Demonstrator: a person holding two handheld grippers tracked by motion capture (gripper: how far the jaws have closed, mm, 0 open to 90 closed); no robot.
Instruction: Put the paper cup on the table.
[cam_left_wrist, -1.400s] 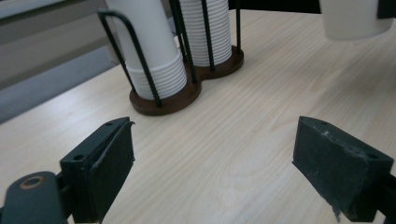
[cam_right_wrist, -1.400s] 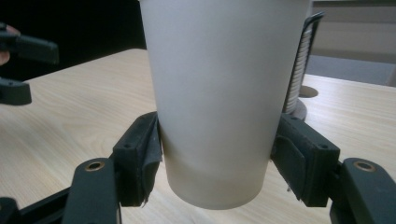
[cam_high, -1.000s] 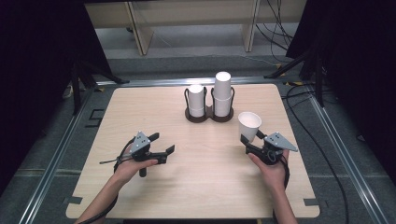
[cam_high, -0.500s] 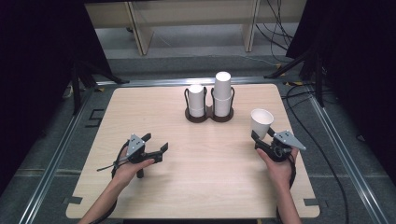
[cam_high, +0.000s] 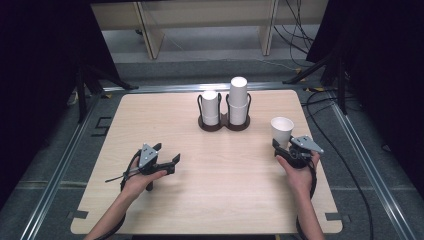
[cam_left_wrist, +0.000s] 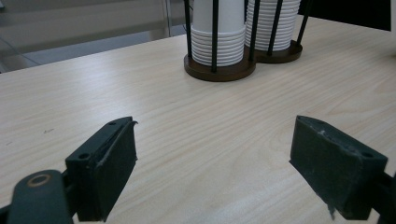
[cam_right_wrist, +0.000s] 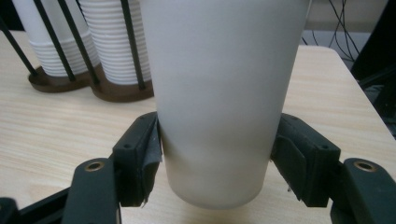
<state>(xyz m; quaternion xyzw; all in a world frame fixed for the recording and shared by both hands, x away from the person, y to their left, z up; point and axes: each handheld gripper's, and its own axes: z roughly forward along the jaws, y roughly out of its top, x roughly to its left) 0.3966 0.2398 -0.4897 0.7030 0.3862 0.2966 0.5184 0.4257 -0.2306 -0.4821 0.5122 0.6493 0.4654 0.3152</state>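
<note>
A white paper cup (cam_high: 281, 131) stands upright near the table's right edge, and my right gripper (cam_high: 280, 148) is shut on its lower part. In the right gripper view both black pads (cam_right_wrist: 140, 158) press the cup (cam_right_wrist: 219, 84) from either side, with its base close to the wood. My left gripper (cam_high: 172, 164) is at the near left of the table, pointing right, open with nothing between its fingers. Its own view shows the two pads (cam_left_wrist: 107, 168) wide apart over bare wood, so the left gripper (cam_left_wrist: 212, 172) holds nothing.
A dark double cup holder (cam_high: 223, 125) stands at the table's far middle with two stacks of white cups, a shorter one (cam_high: 210, 107) and a taller one (cam_high: 238, 100). The wooden table (cam_high: 225, 200) has metal rails along both sides. Cables lie on the floor at right.
My right gripper has carried the cup to the right, toward the table's edge. The left gripper has barely shifted.
</note>
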